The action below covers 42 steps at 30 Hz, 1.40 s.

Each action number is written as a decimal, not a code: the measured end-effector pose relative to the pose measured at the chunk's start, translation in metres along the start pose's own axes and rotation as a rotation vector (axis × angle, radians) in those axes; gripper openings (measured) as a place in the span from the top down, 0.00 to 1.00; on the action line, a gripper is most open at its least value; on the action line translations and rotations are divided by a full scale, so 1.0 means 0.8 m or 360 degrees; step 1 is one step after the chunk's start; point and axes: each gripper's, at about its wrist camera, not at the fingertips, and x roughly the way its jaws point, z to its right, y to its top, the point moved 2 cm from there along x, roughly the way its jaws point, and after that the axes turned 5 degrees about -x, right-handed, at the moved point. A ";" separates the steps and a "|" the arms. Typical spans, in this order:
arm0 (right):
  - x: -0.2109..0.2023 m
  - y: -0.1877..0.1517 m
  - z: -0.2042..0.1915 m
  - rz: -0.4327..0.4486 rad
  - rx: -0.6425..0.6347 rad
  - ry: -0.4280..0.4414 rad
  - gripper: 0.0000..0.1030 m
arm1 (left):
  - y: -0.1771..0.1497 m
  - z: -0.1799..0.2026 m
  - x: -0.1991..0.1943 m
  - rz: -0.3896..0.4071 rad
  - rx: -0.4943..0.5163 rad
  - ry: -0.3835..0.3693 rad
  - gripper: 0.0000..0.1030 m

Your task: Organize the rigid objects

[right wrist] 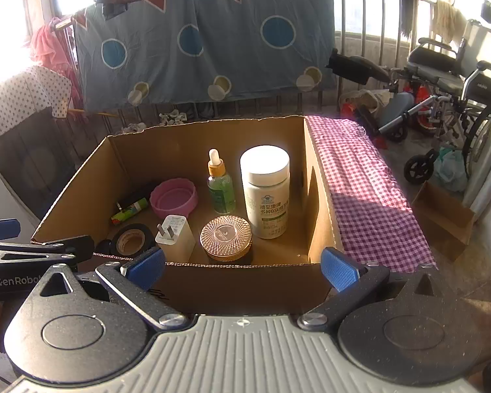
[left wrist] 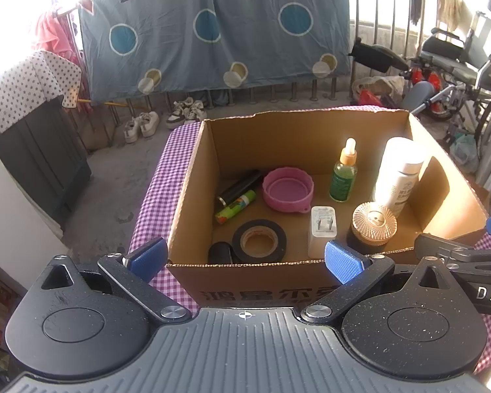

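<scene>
Beyond both gaping tongs [left wrist: 245,258], box [left wrist: 193,177].

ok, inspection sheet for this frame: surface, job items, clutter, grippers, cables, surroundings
Surface: checked cloth under the cardboard box.
Job's things: in the box, upright: white bottle, dropper bottle. Also gold-lidded jar, white charger, black tape roll, pink bowl, green tube.
Clutter: nothing seen outside the box.
Grippers: left gripper and right gripper open, empty, at the near wall.
Cables: nothing seen.
Surroundings: hanging blue sheet, shoes, wheelchair.
</scene>
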 end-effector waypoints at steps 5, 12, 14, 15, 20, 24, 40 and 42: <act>0.002 0.000 -0.001 -0.0005 -0.0010 -0.0005 0.00 | 0.001 -0.001 0.001 -0.0010 -0.0002 0.0002 0.00; 0.001 -0.001 -0.003 -0.0011 -0.0011 -0.0009 0.00 | 0.000 -0.002 0.002 -0.0029 -0.0010 0.0000 0.00; 0.001 -0.001 -0.003 -0.0010 -0.0016 -0.0010 0.00 | 0.000 -0.002 0.002 -0.0031 -0.0011 0.0000 0.01; 0.001 0.000 -0.003 -0.0010 -0.0019 -0.0011 0.00 | 0.000 -0.002 0.001 -0.0032 -0.0013 0.0000 0.01; 0.000 -0.001 -0.005 -0.0007 -0.0029 -0.0014 0.00 | -0.001 -0.001 0.000 -0.0032 -0.0016 0.0004 0.01; 0.000 -0.001 -0.005 -0.0008 -0.0028 -0.0014 0.00 | -0.002 -0.001 -0.001 -0.0033 -0.0017 0.0006 0.01; -0.001 -0.002 -0.006 -0.0010 -0.0039 -0.0015 0.00 | -0.003 -0.002 -0.002 -0.0051 -0.0035 0.0002 0.01; -0.001 -0.002 -0.006 -0.0012 -0.0039 -0.0016 0.00 | -0.003 -0.002 -0.001 -0.0052 -0.0034 0.0002 0.01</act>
